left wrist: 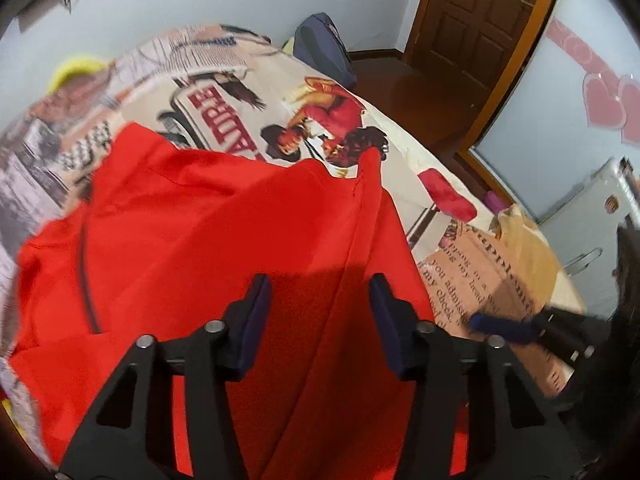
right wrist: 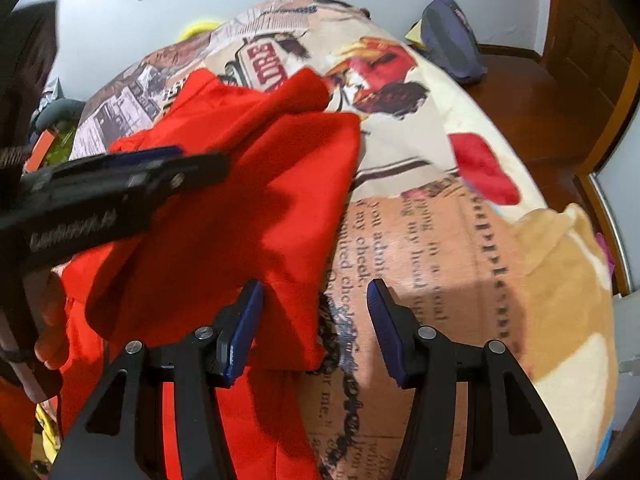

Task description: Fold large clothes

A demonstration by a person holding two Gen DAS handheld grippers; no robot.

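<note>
A large red garment (left wrist: 208, 216) lies rumpled on a bed covered by a printed newspaper-pattern sheet (left wrist: 304, 80). It has a dark zip line on its left part. My left gripper (left wrist: 318, 292) is open just above the red cloth, with nothing between its blue pads. In the right wrist view the red garment (right wrist: 240, 200) fills the left half, partly folded over itself. My right gripper (right wrist: 316, 296) is open over the garment's right edge, where cloth meets the sheet (right wrist: 420, 240). The left gripper (right wrist: 120, 176) shows side-on above the cloth.
A tan cloth (right wrist: 560, 280) lies at the bed's right edge. A dark blue bag (left wrist: 324, 48) sits on the wooden floor past the bed. A wooden door (left wrist: 476, 28) stands at the back right. A yellow item (left wrist: 76, 72) lies at the far left.
</note>
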